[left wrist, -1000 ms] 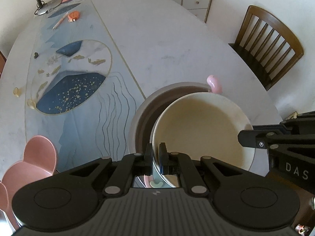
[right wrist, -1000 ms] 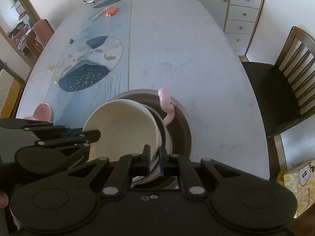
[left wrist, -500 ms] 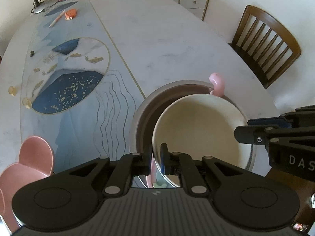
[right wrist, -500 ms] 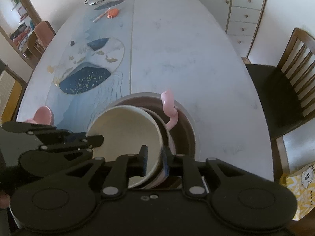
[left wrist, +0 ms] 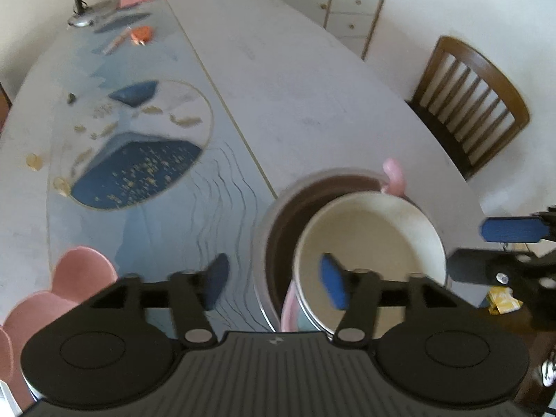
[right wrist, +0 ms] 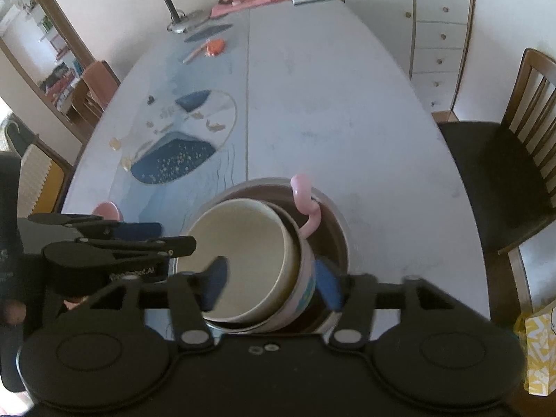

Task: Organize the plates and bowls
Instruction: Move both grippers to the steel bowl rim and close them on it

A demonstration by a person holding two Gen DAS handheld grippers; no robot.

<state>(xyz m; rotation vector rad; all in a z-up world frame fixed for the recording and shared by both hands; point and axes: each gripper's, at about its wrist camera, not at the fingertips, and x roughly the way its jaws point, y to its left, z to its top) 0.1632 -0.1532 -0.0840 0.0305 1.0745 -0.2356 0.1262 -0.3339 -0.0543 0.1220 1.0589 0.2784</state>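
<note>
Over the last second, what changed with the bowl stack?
Both let go: the left hand-held gripper and right hand-held gripper, earlier clamped on the cream bowl's rim, are opening, pads clear of it. Unchanged: the cream bowl sits nested in the pink bowl inside the big brown bowl.

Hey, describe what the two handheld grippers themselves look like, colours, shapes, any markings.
Both are matte black plastic. The left gripper has a ribbed body, two round discs, silver pivot screws on angular arms and blue pads. The right gripper is built the same way, with a smooth body and two small screws at its middle. Seen side-on, the left one bears faint white lettering.
</note>
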